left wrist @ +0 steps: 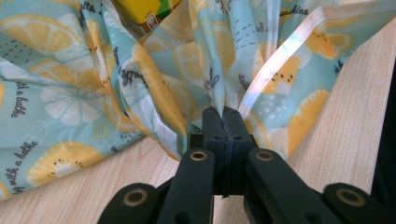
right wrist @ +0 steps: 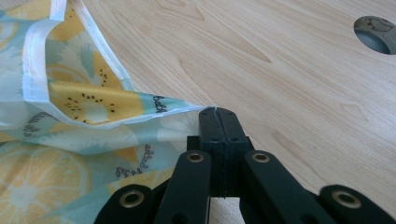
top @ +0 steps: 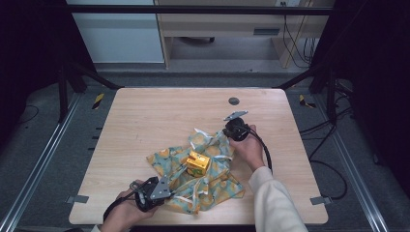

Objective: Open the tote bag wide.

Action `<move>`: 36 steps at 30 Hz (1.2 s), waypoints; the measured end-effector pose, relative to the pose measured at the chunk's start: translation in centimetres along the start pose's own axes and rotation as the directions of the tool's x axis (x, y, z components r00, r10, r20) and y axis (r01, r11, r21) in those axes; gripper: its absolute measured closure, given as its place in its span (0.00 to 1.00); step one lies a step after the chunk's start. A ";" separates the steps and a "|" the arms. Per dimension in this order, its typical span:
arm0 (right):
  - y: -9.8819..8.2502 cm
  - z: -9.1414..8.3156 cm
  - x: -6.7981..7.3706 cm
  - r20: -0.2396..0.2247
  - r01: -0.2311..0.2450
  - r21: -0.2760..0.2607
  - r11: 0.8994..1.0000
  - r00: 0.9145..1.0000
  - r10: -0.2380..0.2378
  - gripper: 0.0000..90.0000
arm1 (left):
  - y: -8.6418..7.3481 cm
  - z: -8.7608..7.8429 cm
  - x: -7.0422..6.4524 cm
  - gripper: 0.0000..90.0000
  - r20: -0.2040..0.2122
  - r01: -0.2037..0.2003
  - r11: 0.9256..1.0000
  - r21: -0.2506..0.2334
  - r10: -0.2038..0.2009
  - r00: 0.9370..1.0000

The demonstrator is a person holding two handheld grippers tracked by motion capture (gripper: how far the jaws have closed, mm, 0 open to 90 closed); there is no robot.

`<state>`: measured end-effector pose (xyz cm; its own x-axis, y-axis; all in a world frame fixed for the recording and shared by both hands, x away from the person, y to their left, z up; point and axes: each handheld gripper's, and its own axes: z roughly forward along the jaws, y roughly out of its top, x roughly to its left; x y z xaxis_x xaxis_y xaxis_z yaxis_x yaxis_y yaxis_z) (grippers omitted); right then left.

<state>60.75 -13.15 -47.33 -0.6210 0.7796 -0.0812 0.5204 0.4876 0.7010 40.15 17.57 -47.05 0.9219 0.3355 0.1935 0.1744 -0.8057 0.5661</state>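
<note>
A light-blue cloth printed with lemon slices (top: 203,176) lies crumpled around a yellow carton (top: 197,162) at the table's middle front. My left gripper (top: 170,180) is shut on the cloth's near-left part; in the left gripper view a bunched fold of cloth (left wrist: 219,74) rises from between the closed jaws, with the carton (left wrist: 144,11) just beyond. My right gripper (top: 227,131) is shut on the cloth's far-right corner. In the right gripper view that corner (right wrist: 184,108) runs into the tip of the closed jaws (right wrist: 218,114).
The wooden table (top: 159,111) has a round grommet hole (top: 234,101) near its far edge, seen also as a hole (right wrist: 376,33) in the right gripper view. Metal brackets (top: 77,198) sit at the front corners. Cables run on the floor at right.
</note>
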 end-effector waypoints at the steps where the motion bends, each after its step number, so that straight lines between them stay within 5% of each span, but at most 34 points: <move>1: 0.0 0.0 0.0 0.004 -0.003 0.004 1.000 1.000 0.003 1.00 | 0.0 0.0 0.0 1.00 0.000 0.000 1.000 0.001 0.000 1.000; 18: 0.1 -0.2 -0.2 0.034 0.010 0.017 1.000 0.999 -0.011 1.00 | -0.1 -0.4 -0.3 1.00 0.001 -0.010 1.000 -0.002 0.010 1.000; 29: -0.2 -0.2 0.0 0.007 -0.011 0.025 1.000 1.000 0.011 1.00 | -0.3 -0.7 -0.4 1.00 -0.006 0.008 1.000 -0.020 -0.008 1.000; 31: -0.1 -0.5 0.4 -0.013 -0.009 0.019 1.000 1.000 0.009 0.83 | -0.3 -0.7 -0.4 0.89 -0.021 0.016 0.999 -0.045 -0.016 1.000; 36: 0.3 -1.7 1.3 -0.016 0.014 -0.009 1.000 1.000 -0.015 0.65 | 0.3 -1.1 -0.3 0.69 -0.067 0.034 0.990 -0.139 -0.043 0.997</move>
<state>59.09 -12.63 -46.00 -0.6376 0.7661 -0.0804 0.5058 0.4951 0.7064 39.52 17.82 -46.05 0.8881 0.4022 0.2224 0.1554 -0.7184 0.6781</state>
